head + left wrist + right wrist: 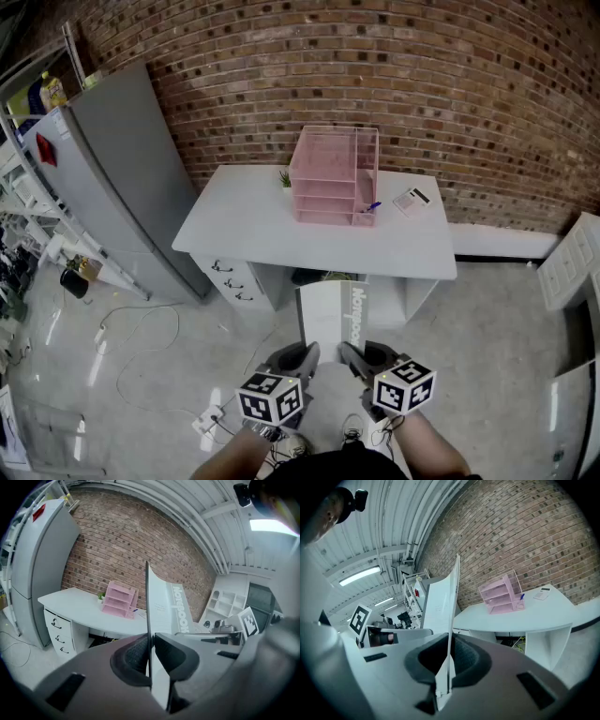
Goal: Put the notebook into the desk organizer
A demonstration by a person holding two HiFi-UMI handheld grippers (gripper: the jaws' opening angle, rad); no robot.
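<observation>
A grey-white notebook (333, 314) is held up in the air in front of the white desk (253, 230), between both grippers. My left gripper (309, 354) is shut on its near left corner and my right gripper (348, 353) is shut on its near right corner. In the left gripper view the notebook (164, 606) stands edge-on between the dark pads (133, 656). In the right gripper view the notebook (440, 604) rises thin from the jaws. The pink mesh desk organizer (334, 176) stands at the desk's back middle, well beyond the notebook.
A calculator (411, 200) and a blue pen (372, 207) lie right of the organizer, a small plant (284, 177) to its left. A grey fridge (122, 178) stands left of the desk. Cables (141, 328) trail across the floor. A white cabinet (567, 258) is at right.
</observation>
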